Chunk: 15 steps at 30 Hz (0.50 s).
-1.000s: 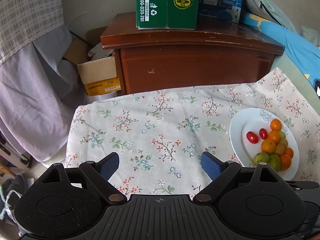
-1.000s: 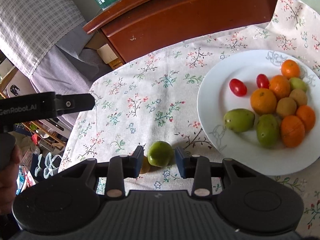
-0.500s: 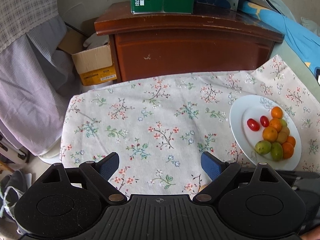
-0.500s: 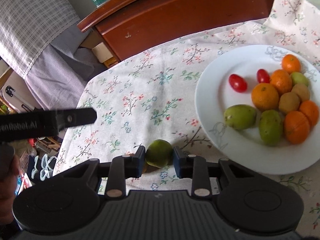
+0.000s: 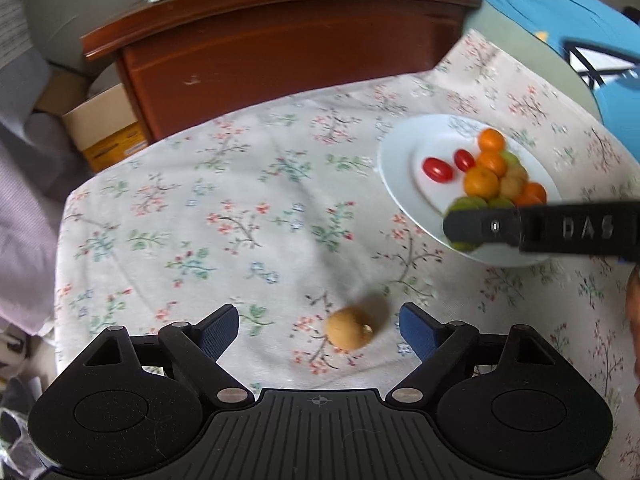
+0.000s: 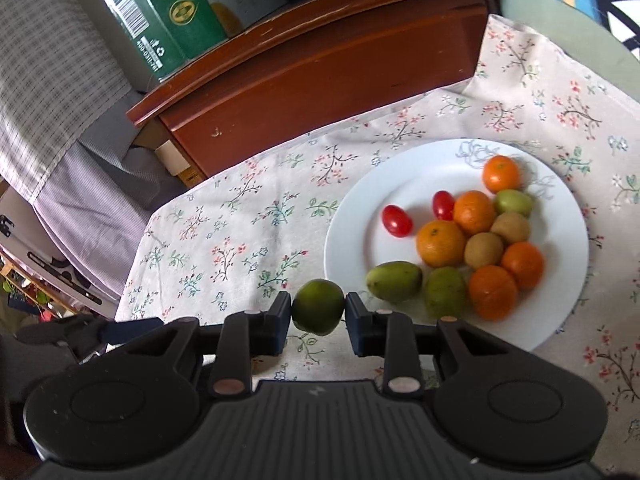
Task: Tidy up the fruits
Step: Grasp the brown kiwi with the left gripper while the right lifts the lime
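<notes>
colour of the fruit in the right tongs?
Green fruit, clearest in the right wrist view.

The right tool [image 6: 318, 316] is now carrying the green fruit [image 6: 318, 312] clear of the floral cloth [image 6: 240, 240], its pads pressing the fruit from both sides; a second ago the fruit was lying on the cloth between pads still closing on it. A brown fruit [image 5: 349, 333], earlier partly hidden behind the green one, is now lying alone on the cloth. The left tool [image 5: 319, 326] is coming down over this brown fruit, which sits between its wide-spread fingers without touching them. The right tool's arm is now crossing the near edge of the white plate [image 5: 408, 148] in the left wrist view.
</notes>
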{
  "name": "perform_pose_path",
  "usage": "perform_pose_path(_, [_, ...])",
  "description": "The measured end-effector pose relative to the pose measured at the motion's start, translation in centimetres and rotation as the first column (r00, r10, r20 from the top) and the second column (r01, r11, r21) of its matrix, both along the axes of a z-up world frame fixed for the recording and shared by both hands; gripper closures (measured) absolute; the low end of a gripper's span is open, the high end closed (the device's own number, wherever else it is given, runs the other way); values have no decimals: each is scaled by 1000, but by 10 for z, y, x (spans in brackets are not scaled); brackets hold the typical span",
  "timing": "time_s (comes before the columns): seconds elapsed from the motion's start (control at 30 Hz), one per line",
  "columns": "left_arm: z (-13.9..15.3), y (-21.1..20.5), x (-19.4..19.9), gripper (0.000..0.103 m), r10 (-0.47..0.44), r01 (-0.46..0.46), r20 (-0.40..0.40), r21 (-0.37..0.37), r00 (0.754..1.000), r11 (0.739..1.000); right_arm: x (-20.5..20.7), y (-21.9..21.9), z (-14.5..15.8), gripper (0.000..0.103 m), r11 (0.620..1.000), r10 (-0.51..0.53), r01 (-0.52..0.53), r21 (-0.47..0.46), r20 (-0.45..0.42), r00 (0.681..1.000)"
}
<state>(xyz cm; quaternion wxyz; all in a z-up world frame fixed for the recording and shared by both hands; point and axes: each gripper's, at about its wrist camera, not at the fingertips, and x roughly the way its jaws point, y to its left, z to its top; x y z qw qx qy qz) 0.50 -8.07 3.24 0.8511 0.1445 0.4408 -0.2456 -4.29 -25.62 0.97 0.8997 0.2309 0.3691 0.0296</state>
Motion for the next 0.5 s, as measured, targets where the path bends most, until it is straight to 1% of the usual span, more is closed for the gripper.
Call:
perform_pose_path(0.17, [-9,-2,0,22,-6,6,-29,-12,1000,1000,-3,-6,4,73,1000,-17,17,9,10,1000])
perform_pose_path(0.23, [-13,-2,2,32,-7,7,-38,-16,999,1000,-4,-8,6,73,1000,-25,25,13,10,1000])
perform_pose_path(0.27, [-14,-2,3,35,-10,10,-42,-19,999,1000,-4,-9,6,73,999,-29,29,16,11,1000])
perform_pose_path(0.3, [-16,-2,3,43,-15,14,-48,-23,999,1000,-4,-11,7,73,999,-33,33,19,12,999])
perform_pose_path(0.33, [-18,-2,4,49,-20,18,-55,-25,998,1000,-4,-12,7,73,999,-37,37,22,12,999])
perform_pose_path(0.4, [-20,-3,4,52,-24,23,-57,-23,998,999,-4,-14,8,73,999,-46,45,26,12,999])
perform_pose_path(0.47, [-21,-5,2,59,-36,36,-46,-14,998,999,-4,-15,8,73,998,-51,51,27,12,999])
perform_pose_path(0.5, [-21,-6,1,64,-45,44,-38,-10,998,999,-5,-16,9,73,998,-54,54,28,12,998])
